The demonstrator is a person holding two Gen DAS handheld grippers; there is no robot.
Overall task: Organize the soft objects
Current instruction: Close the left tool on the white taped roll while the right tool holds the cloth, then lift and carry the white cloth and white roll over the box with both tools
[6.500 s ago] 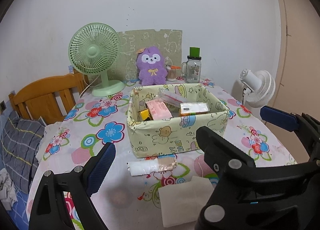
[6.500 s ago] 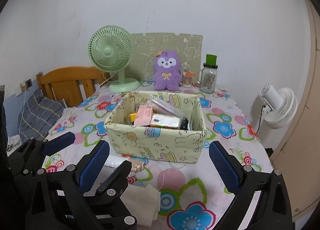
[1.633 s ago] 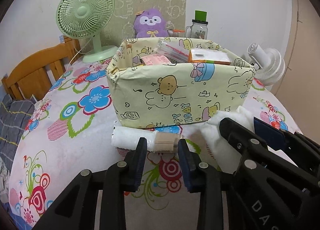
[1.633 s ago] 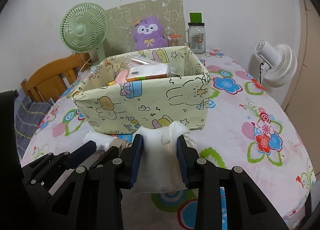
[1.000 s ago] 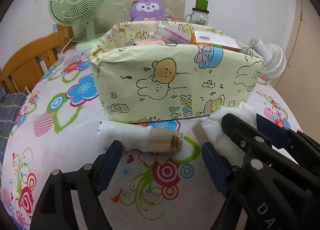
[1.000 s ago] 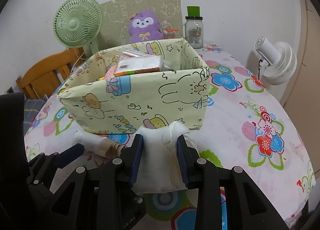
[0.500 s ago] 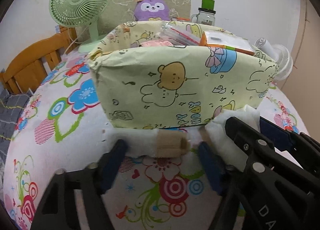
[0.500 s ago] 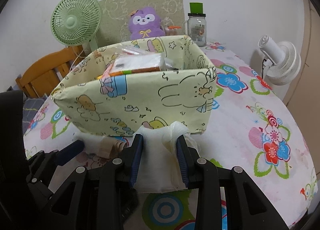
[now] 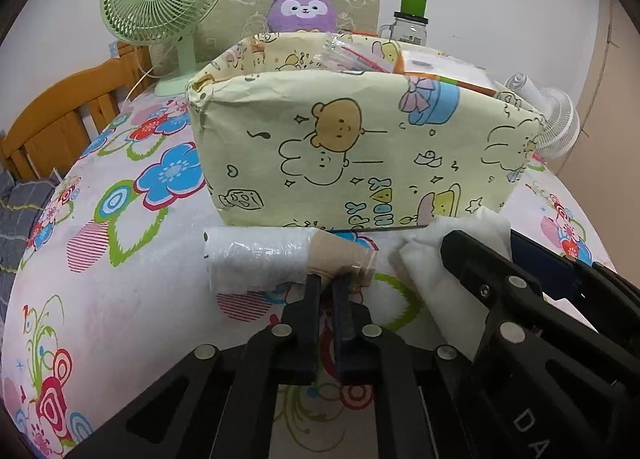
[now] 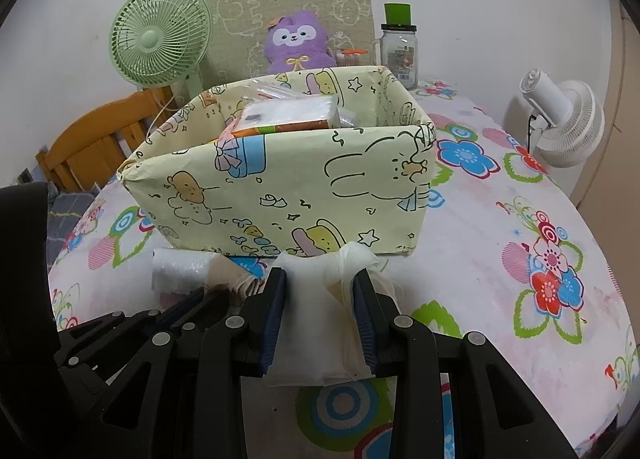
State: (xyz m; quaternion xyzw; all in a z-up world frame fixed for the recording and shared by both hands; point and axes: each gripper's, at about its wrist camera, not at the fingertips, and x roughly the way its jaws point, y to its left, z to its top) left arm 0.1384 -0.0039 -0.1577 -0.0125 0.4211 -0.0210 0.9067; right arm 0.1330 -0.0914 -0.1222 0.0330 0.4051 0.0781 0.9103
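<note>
On a flower-print worktop (image 9: 120, 299), the left gripper (image 9: 327, 287) has just closed its jaws, pinching the tan end of a plastic-wrapped roll (image 9: 280, 261). Beside it, the right gripper (image 10: 320, 291) holds a folded white cloth (image 10: 316, 323) in narrow jaws. Directly behind both stands a cartoon-print fabric bin (image 10: 288, 195) holding packets; beyond it, a green fan (image 10: 160, 43), purple plush (image 10: 296, 41) and glass jar (image 10: 400, 51).
</note>
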